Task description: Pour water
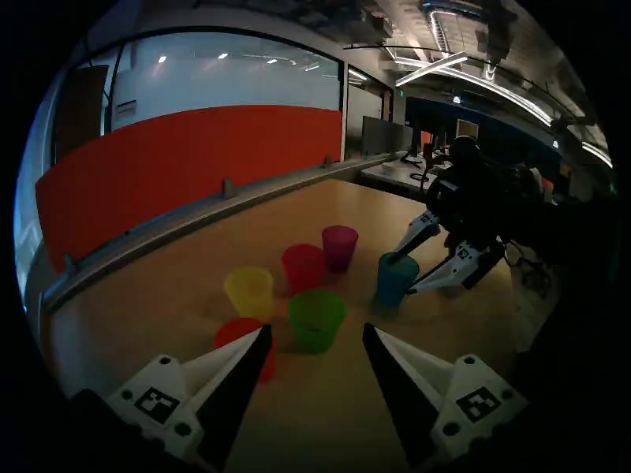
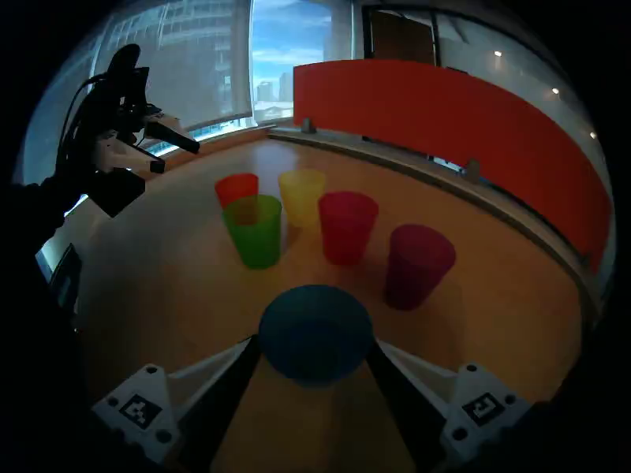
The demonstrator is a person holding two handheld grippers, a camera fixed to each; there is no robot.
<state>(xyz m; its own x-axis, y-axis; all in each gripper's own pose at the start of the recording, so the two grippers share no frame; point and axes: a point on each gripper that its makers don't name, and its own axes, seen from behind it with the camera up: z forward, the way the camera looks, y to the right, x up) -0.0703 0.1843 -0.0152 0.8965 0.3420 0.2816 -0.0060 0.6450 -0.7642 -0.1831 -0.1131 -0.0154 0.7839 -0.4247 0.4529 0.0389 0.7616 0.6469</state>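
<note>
Six plastic cups stand on the wooden table (image 1: 134, 315). In the left gripper view my left gripper (image 1: 315, 331) is open, low over the table, with the green cup (image 1: 315, 319) just ahead of its tips. The orange cup (image 1: 240, 333) is partly behind its left finger. Yellow (image 1: 249, 292), red (image 1: 304, 266) and magenta (image 1: 340, 246) cups stand farther off. My right gripper (image 1: 401, 274) is shut on the blue cup (image 1: 393, 280), which stands upright. In the right gripper view the blue cup (image 2: 315, 333) sits between the fingers of the right gripper (image 2: 314, 343). The left gripper (image 2: 180, 156) is at upper left.
A red partition (image 1: 197, 165) with a grey rail (image 1: 158, 229) runs along the table's far edge. Desks with monitors (image 1: 410, 154) lie beyond the table's end. A person's dark sleeve (image 2: 47, 213) holds the left gripper. Bare wood lies around the cup cluster.
</note>
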